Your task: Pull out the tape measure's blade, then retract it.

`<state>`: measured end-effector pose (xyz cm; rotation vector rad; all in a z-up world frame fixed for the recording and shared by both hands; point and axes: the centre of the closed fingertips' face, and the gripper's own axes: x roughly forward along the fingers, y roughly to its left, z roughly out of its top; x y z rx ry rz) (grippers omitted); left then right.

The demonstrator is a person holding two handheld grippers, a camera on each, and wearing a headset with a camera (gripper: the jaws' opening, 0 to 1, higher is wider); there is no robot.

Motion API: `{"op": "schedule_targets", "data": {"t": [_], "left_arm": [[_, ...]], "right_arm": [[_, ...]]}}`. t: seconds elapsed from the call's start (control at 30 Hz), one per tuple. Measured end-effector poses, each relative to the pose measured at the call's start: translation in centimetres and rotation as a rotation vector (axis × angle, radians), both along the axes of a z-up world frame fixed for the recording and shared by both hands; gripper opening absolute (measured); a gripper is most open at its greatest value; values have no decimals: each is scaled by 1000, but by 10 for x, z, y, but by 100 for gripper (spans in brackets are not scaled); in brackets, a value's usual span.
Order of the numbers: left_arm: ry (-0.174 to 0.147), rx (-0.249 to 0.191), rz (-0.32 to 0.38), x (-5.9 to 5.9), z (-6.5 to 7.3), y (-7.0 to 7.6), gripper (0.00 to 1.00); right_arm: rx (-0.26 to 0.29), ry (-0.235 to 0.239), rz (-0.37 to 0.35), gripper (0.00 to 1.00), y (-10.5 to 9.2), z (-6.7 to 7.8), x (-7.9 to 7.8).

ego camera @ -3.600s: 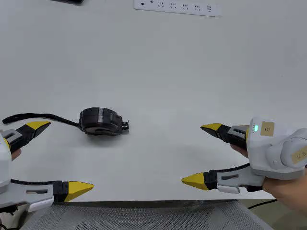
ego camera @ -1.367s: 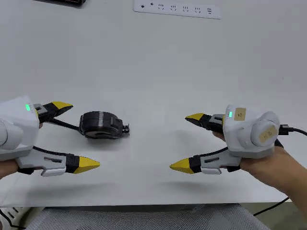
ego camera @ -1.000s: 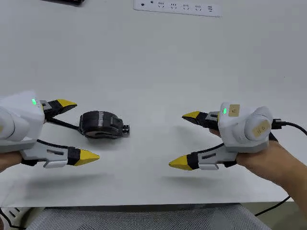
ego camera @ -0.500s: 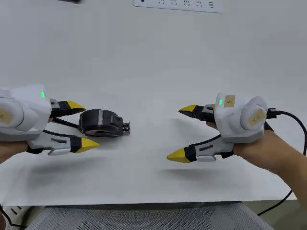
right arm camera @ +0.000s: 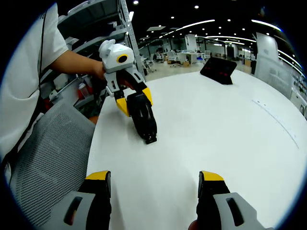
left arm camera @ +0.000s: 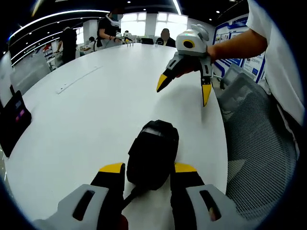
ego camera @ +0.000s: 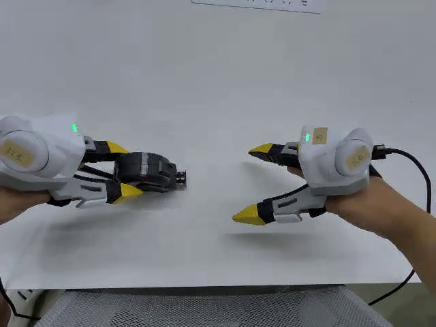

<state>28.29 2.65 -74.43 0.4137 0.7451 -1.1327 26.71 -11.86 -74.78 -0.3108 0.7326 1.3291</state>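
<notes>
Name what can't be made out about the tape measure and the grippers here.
- Grip: left gripper jaws flank the tape measure; contact is unclear in the left gripper view.
- Blade hook: too small in the head view.
- Tape measure's rear: hidden by the left gripper in the head view.
- Power strip: cut off by the head view's top edge.

One tape measure (ego camera: 146, 172), two grippers (ego camera: 131, 170) (ego camera: 243, 185), perhaps one power-strip (ego camera: 255, 4).
</notes>
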Motion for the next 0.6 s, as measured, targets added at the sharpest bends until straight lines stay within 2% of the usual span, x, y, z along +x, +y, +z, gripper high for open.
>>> {"op": "schedule_targets", "data": {"t": [0.3, 0.47, 0.6], "left_arm": [[-1, 27, -29, -1, -4, -1, 30], [9, 39, -30, -1, -5, -1, 29], [6, 51, -41, -2, -5, -1, 29]], "right_arm": [[6, 4, 12, 72, 7, -4, 2], [7, -5, 26, 71, 11, -4, 4], [6, -18, 39, 69, 14, -3, 8]]}}
